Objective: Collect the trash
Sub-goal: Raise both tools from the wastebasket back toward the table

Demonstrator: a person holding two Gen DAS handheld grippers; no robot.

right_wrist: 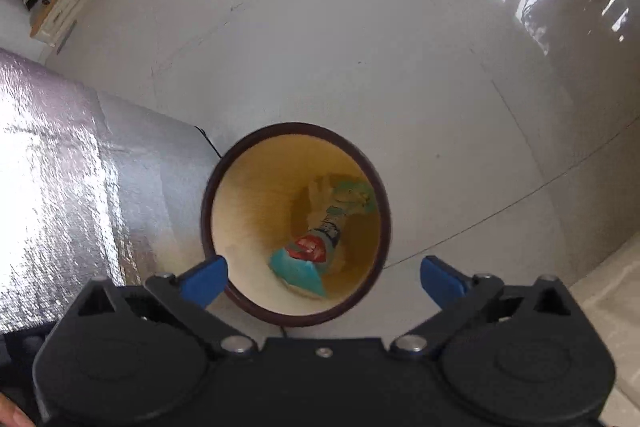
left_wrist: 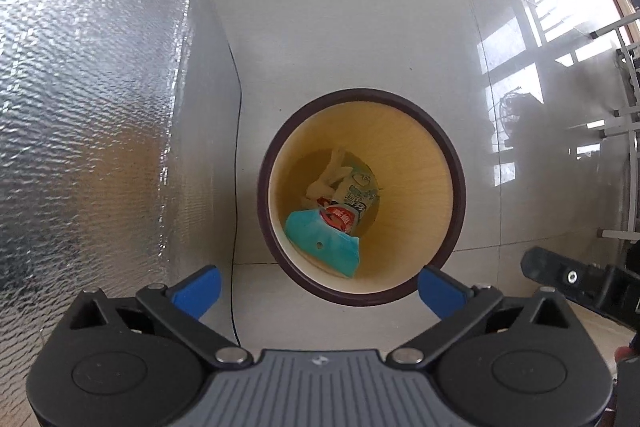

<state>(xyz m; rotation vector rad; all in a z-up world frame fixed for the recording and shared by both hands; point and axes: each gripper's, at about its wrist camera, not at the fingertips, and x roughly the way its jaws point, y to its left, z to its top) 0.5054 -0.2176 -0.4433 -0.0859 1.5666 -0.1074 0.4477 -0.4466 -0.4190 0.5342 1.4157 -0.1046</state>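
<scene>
Both hand-held grippers point down over a bin, each with its blue fingers spread wide and nothing between them. Left hand-held gripper [left_wrist: 318, 289] hangs above the bin [left_wrist: 440, 163], whose dark brown rim sits between the two fingertips in the left wrist view; its jaws are released and empty. Right hand-held gripper [right_wrist: 324, 281] is likewise released, its left fingertip overlapping the bin [right_wrist: 248, 195] rim in its own view and its right fingertip over bare floor. Part of the right hand-held gripper's black body also shows at the right edge of the left wrist view. Inside the bin, on its tan bottom, lies the trash: a teal wrapper [left_wrist: 320, 241] nearest the lower wall, a red packet [left_wrist: 340, 221] resting on it, a printed white packet [left_wrist: 356, 193] beside that, and crumpled pale paper [left_wrist: 330, 175] behind. The right wrist view shows the same heap, blurred. The bin stands on a glossy pale tiled floor [right_wrist: 360, 47], just beside a silver foil sheet [left_wrist: 88, 87] to its left. A thin black cable [left_wrist: 236, 187] runs along the foil's edge.
</scene>
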